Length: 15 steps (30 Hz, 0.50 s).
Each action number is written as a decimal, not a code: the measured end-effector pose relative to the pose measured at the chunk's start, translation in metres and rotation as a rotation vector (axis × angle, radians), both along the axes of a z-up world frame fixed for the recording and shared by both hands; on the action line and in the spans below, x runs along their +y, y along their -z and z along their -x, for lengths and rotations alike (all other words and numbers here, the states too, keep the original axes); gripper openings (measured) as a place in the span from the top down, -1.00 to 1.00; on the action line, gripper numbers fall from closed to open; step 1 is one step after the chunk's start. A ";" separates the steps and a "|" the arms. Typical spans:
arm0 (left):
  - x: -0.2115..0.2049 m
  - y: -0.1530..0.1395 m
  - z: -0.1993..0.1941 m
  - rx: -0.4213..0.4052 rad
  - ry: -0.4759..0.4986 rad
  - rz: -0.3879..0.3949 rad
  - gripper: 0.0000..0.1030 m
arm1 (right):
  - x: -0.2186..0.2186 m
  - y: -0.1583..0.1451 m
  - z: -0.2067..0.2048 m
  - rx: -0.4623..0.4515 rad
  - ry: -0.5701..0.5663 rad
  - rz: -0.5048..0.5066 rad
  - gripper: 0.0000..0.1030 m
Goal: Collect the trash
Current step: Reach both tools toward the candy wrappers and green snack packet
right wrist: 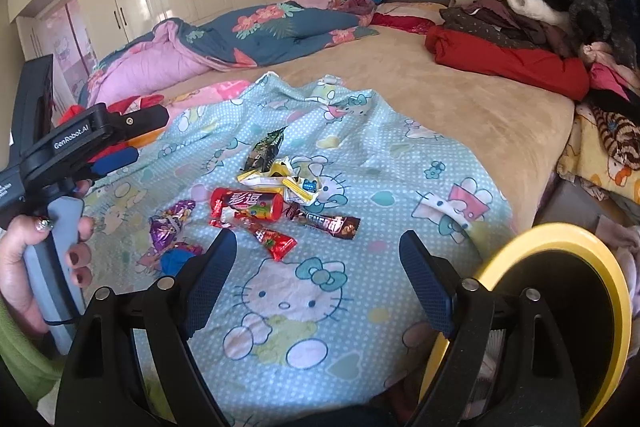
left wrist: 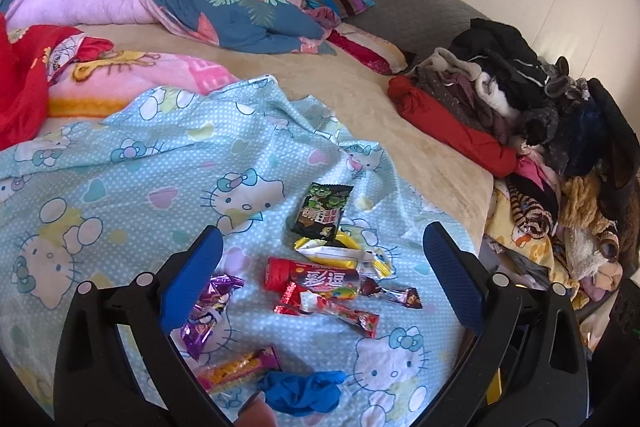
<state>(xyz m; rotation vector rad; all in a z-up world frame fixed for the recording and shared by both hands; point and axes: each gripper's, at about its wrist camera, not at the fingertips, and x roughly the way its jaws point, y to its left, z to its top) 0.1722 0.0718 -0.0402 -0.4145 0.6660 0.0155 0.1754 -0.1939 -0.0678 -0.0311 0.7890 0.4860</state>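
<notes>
- The left gripper (left wrist: 322,267) is hovering over a light blue cartoon-cat sheet (left wrist: 120,187) on the bed (left wrist: 380,107), its jaws standing wide open with nothing between them.
- The right gripper (right wrist: 316,275) is hanging over the same sheet, its jaws also spread wide and empty.
- The trash is lying in a loose cluster on the sheet, at about 12 o'clock from both grippers.
- In the left wrist view, a red candy tube (left wrist: 310,277) is lying in the middle of the cluster, with a black-and-green snack packet (left wrist: 322,213) at its 12 o'clock.
- A yellow-and-white wrapper (left wrist: 332,251) is lying between the tube and the black-and-green packet, touching both.
- A red wrapper (left wrist: 332,307) is resting at the tube's 6 o'clock, and a dark brown bar wrapper (left wrist: 394,293) at its 3 o'clock.
- A purple foil wrapper (left wrist: 208,311) is lying at the tube's 8 o'clock, just beside the left gripper's left finger.
- An orange-and-pink wrapper (left wrist: 240,371) and a crumpled blue glove (left wrist: 304,391) are sitting nearest the camera, touching each other.
- A round bin with a yellow rim (right wrist: 560,239) is standing at 4 o'clock in the right wrist view, just beside the bed edge.
- A hand (right wrist: 24,267) is gripping the left gripper's grey handle at 9 o'clock there.
- A pile of clothes (left wrist: 520,107) is sitting at 2 o'clock, well apart from the trash.
</notes>
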 end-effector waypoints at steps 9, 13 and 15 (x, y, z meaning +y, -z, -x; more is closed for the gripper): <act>0.001 0.015 -0.028 0.049 0.041 0.009 -0.79 | 0.021 0.021 -0.029 0.043 -0.016 0.038 -0.57; -0.003 0.021 -0.043 0.074 0.057 0.001 -0.79 | 0.034 0.035 -0.043 0.064 -0.031 0.079 -0.49; -0.003 0.024 -0.051 0.088 0.066 0.009 -0.79 | 0.038 0.041 -0.049 0.076 -0.035 0.089 -0.47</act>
